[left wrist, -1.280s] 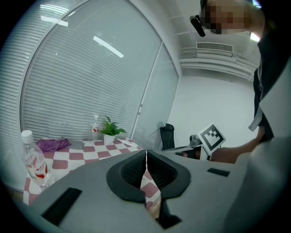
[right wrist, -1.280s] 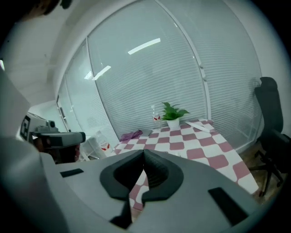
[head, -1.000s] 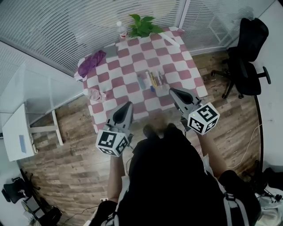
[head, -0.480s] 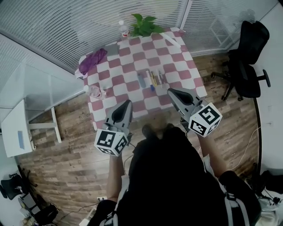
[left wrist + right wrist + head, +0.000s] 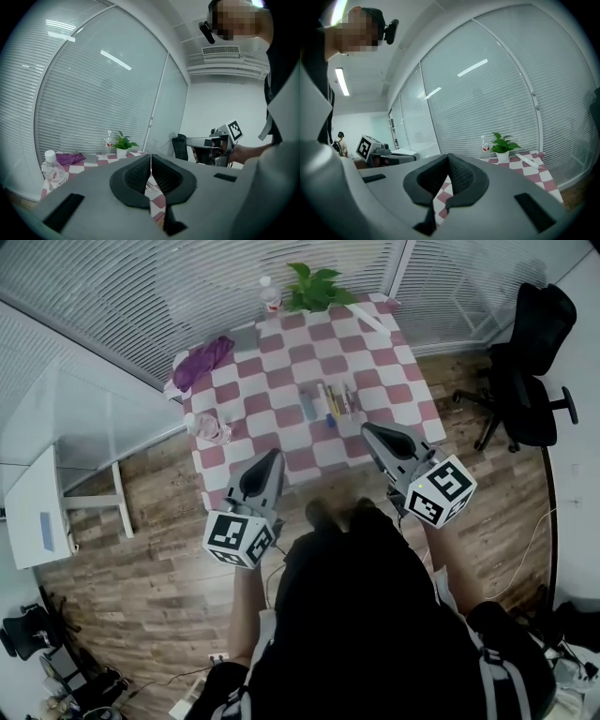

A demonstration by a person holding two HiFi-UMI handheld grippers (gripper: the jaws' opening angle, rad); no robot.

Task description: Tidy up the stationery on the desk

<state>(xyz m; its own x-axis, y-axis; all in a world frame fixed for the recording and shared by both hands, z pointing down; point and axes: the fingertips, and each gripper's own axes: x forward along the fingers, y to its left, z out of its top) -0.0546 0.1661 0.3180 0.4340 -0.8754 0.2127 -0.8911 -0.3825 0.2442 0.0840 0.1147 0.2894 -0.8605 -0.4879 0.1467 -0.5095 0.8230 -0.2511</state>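
Several pens (image 5: 336, 401) and a grey-blue block (image 5: 307, 407) lie side by side in the middle of the red-and-white checked desk (image 5: 281, 381). Both grippers hang in the air short of the desk's near edge, apart from the stationery. My left gripper (image 5: 272, 459) (image 5: 151, 161) is shut with nothing in it. The right gripper (image 5: 368, 431) (image 5: 448, 161) is also shut and empty. Each shows in the other's view: the right gripper (image 5: 206, 140) and the left gripper (image 5: 389, 152), both held level.
A clear water bottle (image 5: 208, 427) stands at the desk's left edge, and a purple cloth (image 5: 202, 362) lies at its far left corner. At the far edge stand a potted plant (image 5: 316, 292) and a second bottle (image 5: 270, 294). A black office chair (image 5: 530, 362) is to the right, a white side table (image 5: 37, 512) to the left.
The right gripper has drifted slightly right and up. The head view has shifted, so the desk sits a little higher in the picture. Both grippers stay shut and empty.
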